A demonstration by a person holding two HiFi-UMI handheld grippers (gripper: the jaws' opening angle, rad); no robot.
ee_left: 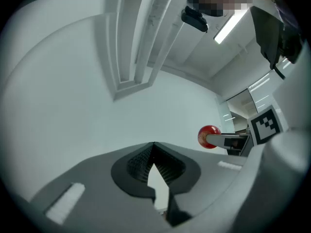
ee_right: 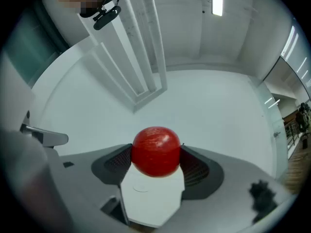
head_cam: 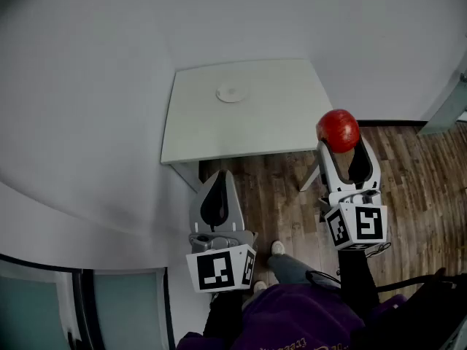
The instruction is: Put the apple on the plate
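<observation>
A red apple [head_cam: 338, 130] sits between the jaws of my right gripper [head_cam: 340, 143], which is shut on it above the front right corner of the white table [head_cam: 270, 126]. In the right gripper view the apple [ee_right: 156, 151] fills the gap between the black pads [ee_right: 198, 171]. A small white plate [head_cam: 232, 93] lies on the table's far middle, well away from the apple. My left gripper [head_cam: 217, 183] hangs below the table's front edge, shut and holding nothing; its tips meet [ee_left: 153, 145]. From the left gripper view the apple [ee_left: 208, 136] shows at the right.
White walls curve around the table on the left and back. Wooden floor [head_cam: 416, 188] spreads to the right and in front of the table. A person's legs and shoes [head_cam: 277, 248] stand below the grippers.
</observation>
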